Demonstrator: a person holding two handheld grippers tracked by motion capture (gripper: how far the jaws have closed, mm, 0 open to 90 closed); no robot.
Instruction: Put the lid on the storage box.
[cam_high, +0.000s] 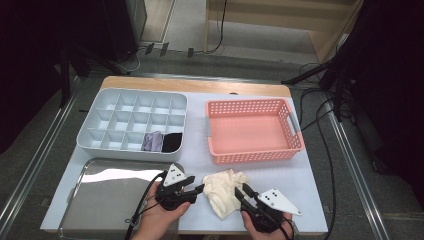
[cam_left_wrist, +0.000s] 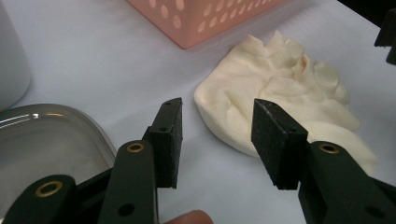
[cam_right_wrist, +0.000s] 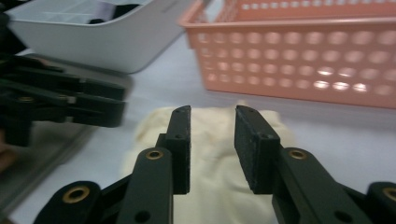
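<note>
**Cream cloth between two parted grippers**

Cream cloth (cam_high: 224, 191) lies crumpled on the white table (cam_high: 300, 200) near its front edge, just below the pink basket (cam_high: 253, 131). Left gripper (cam_high: 199, 185) hovers beside it, jaws parted and empty. Right gripper (cam_high: 241, 192) stands over the cloth, jaws apart, gripping nothing. Steel tray (cam_high: 107, 197) borders left. No writing readable.

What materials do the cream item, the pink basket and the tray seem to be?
Cream item: soft cloth, probably knit; it wrinkles and bunches. Pink basket: likely matte moulded plastic, with regular holes. Tray: apparently polished metal, with mirror-like reflections.
</note>
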